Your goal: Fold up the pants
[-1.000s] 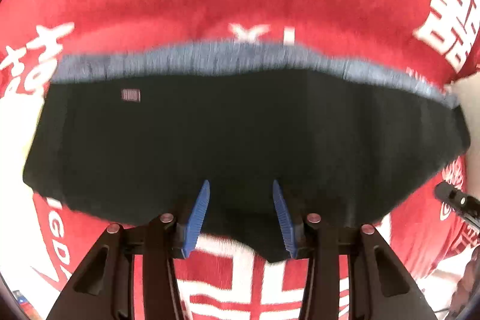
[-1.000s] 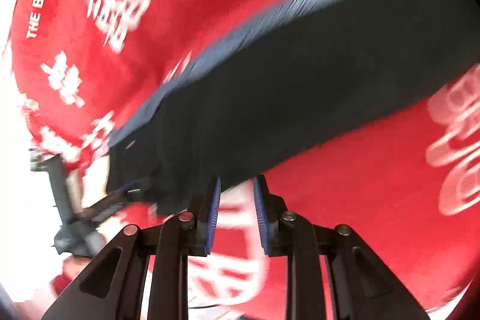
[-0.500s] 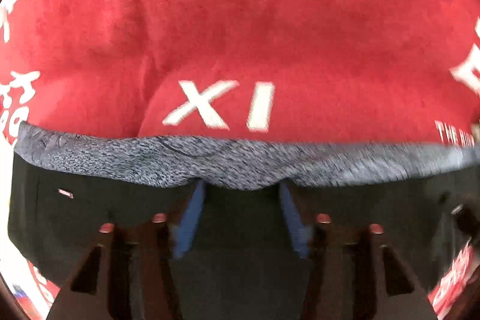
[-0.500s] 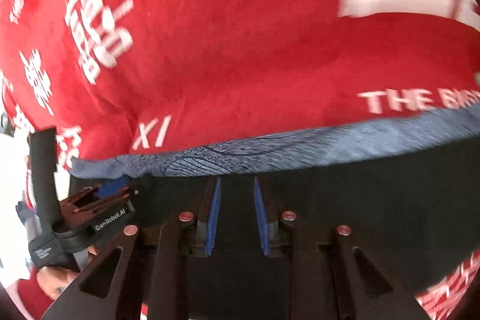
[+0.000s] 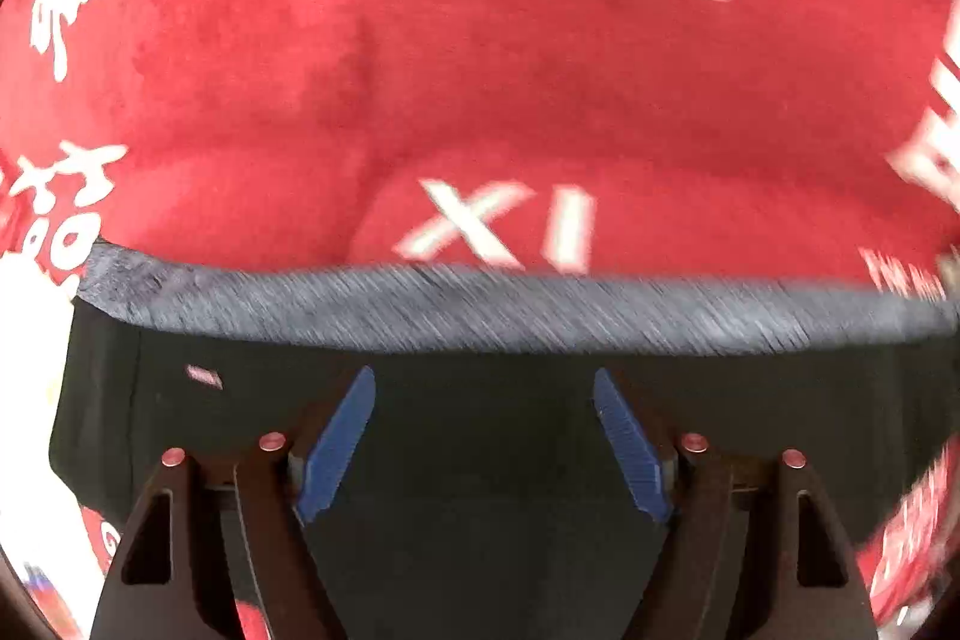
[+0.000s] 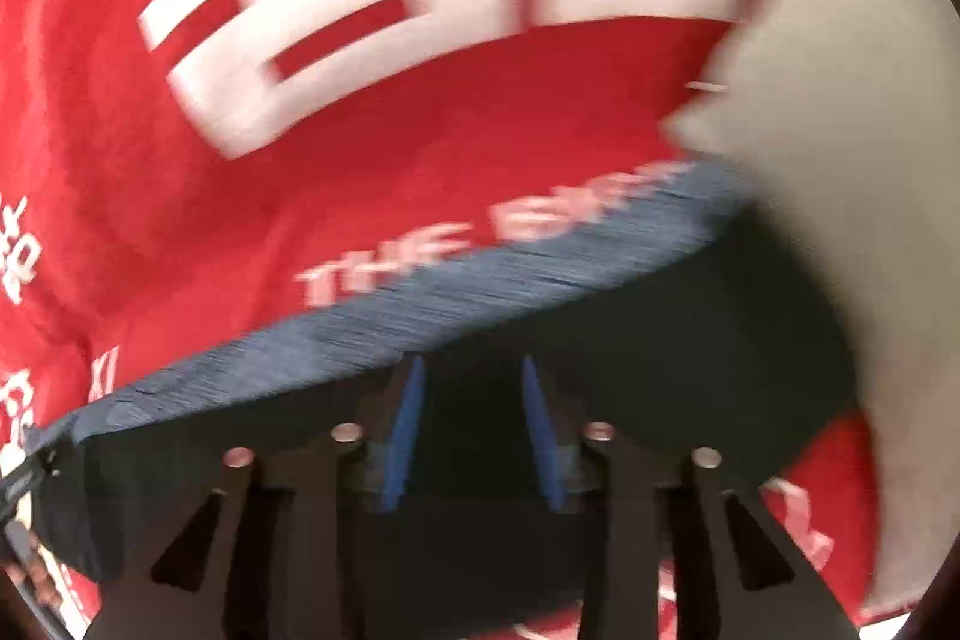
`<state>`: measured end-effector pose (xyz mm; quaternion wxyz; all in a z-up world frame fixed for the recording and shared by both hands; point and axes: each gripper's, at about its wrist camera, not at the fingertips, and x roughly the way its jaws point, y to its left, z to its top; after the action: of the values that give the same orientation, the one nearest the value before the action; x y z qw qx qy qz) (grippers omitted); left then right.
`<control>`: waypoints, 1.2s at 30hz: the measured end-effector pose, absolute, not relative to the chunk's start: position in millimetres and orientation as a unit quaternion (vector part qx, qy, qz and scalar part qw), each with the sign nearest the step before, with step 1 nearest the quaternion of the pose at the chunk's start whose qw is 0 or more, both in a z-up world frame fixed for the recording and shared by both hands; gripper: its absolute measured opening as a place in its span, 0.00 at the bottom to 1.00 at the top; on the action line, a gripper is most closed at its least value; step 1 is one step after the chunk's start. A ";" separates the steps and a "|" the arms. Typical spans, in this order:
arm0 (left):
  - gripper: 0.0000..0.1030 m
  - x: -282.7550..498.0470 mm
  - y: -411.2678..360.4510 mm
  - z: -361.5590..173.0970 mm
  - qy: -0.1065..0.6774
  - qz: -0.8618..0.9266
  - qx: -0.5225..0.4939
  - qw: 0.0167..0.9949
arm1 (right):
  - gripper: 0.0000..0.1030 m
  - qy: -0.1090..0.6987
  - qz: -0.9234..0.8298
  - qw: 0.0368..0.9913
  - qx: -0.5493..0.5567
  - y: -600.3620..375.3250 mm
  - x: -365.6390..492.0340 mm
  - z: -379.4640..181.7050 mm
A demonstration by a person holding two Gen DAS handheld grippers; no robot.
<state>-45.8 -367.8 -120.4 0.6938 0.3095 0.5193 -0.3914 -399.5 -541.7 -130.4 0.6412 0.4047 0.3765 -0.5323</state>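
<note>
While both tongs hover open, empty, over black pants (image 5: 480, 460) | step: fold apparently laid on red blanket (image 5: 480, 100) | next: likely regrasp grey waistband (image 5: 480, 310).

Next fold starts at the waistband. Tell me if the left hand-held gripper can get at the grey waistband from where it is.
Probably yes. The left hand-held gripper is open above the black pants, and the grey waistband lies just ahead of its fingertips with nothing between. Motion blur hides its height above the cloth.

Pants (image 5: 480, 436) matt black cloth, grey knit waistband (image 5: 480, 310); blanket (image 5: 540, 100) red fleecy.
</note>
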 end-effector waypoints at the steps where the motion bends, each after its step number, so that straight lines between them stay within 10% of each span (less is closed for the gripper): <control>1: 0.75 -54.6 -362.9 -119.9 0.520 -0.400 0.316 0.685 | 0.38 0.372 -0.545 0.630 0.411 -534.6 -417.2 -128.4; 11: 0.90 -81.2 -331.2 -150.2 0.536 -0.393 0.326 0.672 | 0.39 0.388 -0.555 0.626 0.387 -519.3 -460.0 -149.8; 36: 0.90 -171.2 -378.9 -142.1 0.537 -0.427 0.361 0.632 | 0.59 0.421 -0.487 0.652 0.400 -471.1 -414.7 -116.5</control>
<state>-171.2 -378.9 -142.1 0.6322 0.3606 0.5366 -0.4270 -414.7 -471.1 -116.5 0.6525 0.3997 0.4207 -0.4874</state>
